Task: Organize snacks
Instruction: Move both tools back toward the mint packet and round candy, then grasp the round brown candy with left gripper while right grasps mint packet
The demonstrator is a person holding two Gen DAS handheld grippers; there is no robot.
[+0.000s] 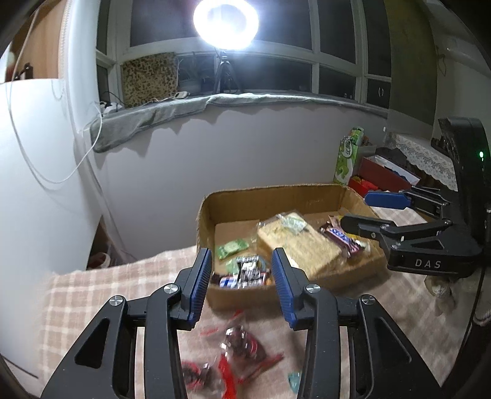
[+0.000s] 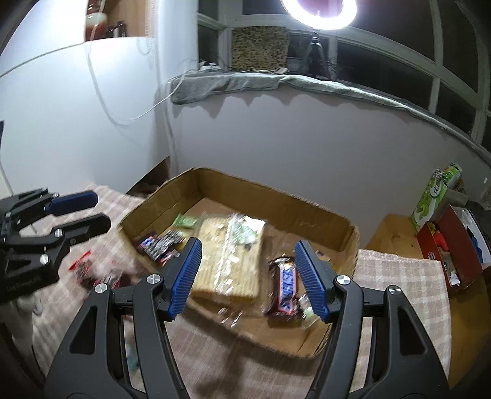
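Under ring light (image 1: pixel 226 23), checked cloth (image 1: pixel 101 285)

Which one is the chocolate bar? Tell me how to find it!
Look at the open cardboard box on the checked cloth. Beside the big pale cracker pack, in the box's near corner, lies the chocolate bar. It is the only long dark brown wrapper with blue letters on white.
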